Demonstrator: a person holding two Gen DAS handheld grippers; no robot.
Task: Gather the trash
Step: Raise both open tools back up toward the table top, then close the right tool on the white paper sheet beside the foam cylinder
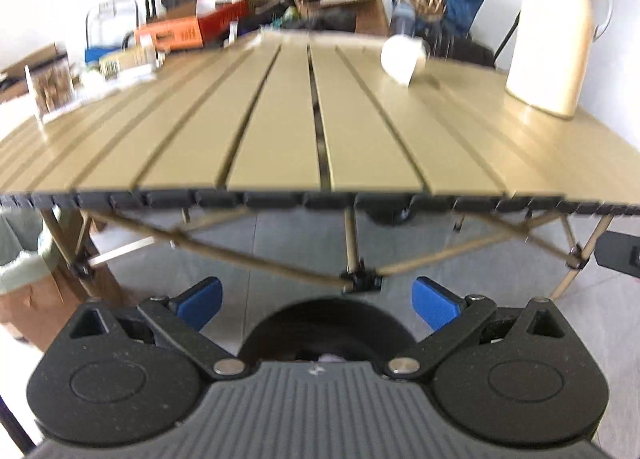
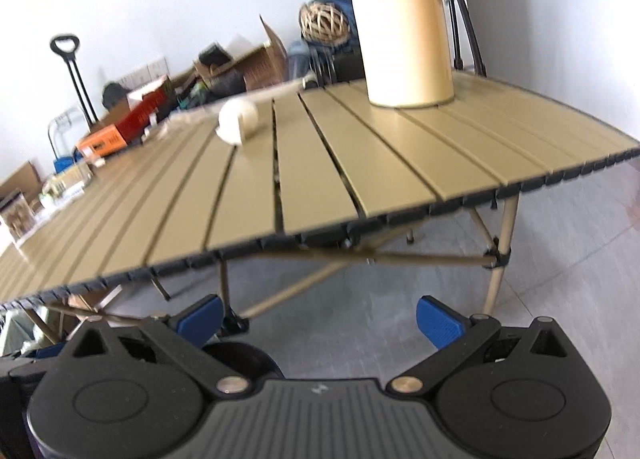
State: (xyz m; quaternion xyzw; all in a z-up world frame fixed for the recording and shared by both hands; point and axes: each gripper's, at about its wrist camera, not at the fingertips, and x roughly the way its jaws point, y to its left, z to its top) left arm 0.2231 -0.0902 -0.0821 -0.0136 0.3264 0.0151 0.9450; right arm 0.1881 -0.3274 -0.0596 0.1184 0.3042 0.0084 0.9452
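A white paper cup [image 1: 403, 58] lies on its side on the tan slatted table [image 1: 276, 139]. In the left wrist view it is in the upper right part of the frame, far back on the table. In the right wrist view the same cup [image 2: 238, 121] is in the upper middle, a bit to the left. It looks like the trash to pick up.

A tall cream jug [image 1: 554, 27] stands upright on the table, near the cup but not touching it. It does not look like trash.

The left gripper [image 1: 318, 299] is wide open and holds nothing. Its blue fingertips [image 1: 200, 301] sit low in the frame, in front of the table edge. The right gripper [image 2: 318, 319] is wide open too, and it is empty. Both are well apart from the cup.

The cup is probably very light and thin. It may roll away if it gets bumped, because it is round and on its side. It may also squash if it is squeezed hard. A good place to hold it is likely across its middle, one finger on each side, with a soft squeeze. The pictures are a bit blurry, so I cannot tell if anything is inside it.
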